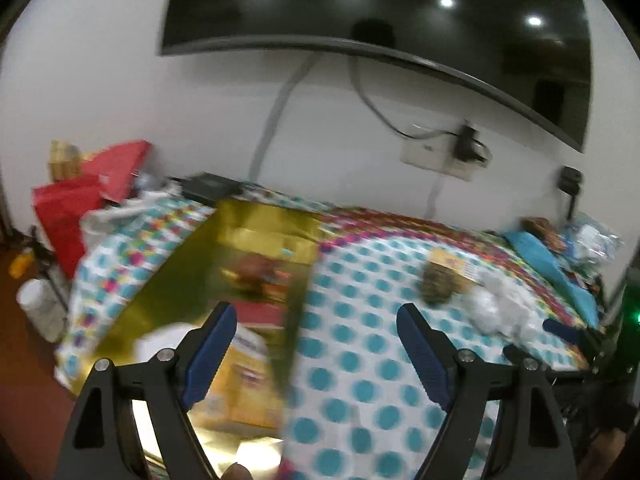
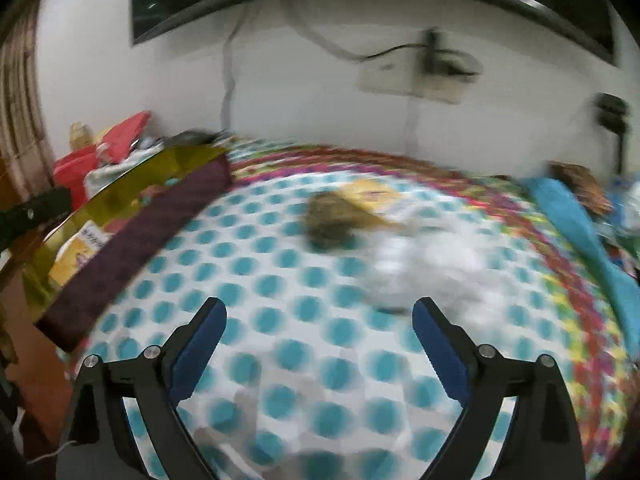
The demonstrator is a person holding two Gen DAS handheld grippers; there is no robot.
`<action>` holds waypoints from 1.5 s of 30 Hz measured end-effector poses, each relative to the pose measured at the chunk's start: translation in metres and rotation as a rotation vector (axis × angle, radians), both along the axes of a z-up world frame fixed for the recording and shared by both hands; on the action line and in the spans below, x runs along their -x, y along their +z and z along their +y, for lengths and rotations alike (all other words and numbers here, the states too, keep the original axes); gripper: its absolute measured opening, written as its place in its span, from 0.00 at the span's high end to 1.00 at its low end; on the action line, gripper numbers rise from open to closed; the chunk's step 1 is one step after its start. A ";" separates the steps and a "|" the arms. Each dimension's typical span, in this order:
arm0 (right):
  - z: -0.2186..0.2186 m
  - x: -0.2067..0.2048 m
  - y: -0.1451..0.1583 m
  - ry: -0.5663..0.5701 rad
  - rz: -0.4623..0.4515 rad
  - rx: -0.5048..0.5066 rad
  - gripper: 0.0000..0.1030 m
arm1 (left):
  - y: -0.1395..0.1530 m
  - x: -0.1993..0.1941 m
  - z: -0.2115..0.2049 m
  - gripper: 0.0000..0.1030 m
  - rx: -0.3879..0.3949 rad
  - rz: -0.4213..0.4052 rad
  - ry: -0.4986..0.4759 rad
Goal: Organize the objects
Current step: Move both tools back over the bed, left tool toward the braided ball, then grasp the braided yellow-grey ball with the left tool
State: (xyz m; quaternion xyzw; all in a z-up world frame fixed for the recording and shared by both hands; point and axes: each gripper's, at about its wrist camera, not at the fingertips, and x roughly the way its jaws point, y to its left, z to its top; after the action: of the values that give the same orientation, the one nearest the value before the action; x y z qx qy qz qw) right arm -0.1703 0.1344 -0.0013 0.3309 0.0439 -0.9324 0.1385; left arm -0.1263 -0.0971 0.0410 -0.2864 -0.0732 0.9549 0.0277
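In the left wrist view, the left gripper [image 1: 316, 320] is spread wide and holds nothing, above the shiny gold open box [image 1: 248, 248] on the blue-dotted desk cloth [image 1: 360, 360]. A yellow packet [image 1: 236, 384] lies inside; its writing is too blurry to read.

In the right wrist view, the right gripper [image 2: 320, 316] is spread wide and holds nothing, near a crumpled white plastic bag [image 2: 420, 264] and a brown fuzzy lump [image 2: 332, 220].

Both wrist views look forward and slightly down along their own open fingers, low over a surface [image 1: 360, 360] covered by a dotted cloth, facing the white wall with its dark screen [image 1: 380, 12]. The left view sits nearer the gold box [image 1: 256, 240] at the left edge; the right view [image 2: 152, 168] sees that box from farther right. Both share the cloth, wall, screen and socket plate [image 2: 404, 76].
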 end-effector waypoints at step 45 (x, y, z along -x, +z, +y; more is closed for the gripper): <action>0.089 0.020 -0.040 -0.111 -0.127 -0.038 0.00 | -0.065 0.164 0.175 0.47 0.239 -0.261 -0.087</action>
State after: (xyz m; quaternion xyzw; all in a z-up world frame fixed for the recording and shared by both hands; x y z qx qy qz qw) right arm -0.1902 0.2236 -0.0413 0.3937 0.0346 -0.9148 0.0829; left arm -0.2905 0.0775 -0.0235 -0.4121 0.0503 0.9094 0.0250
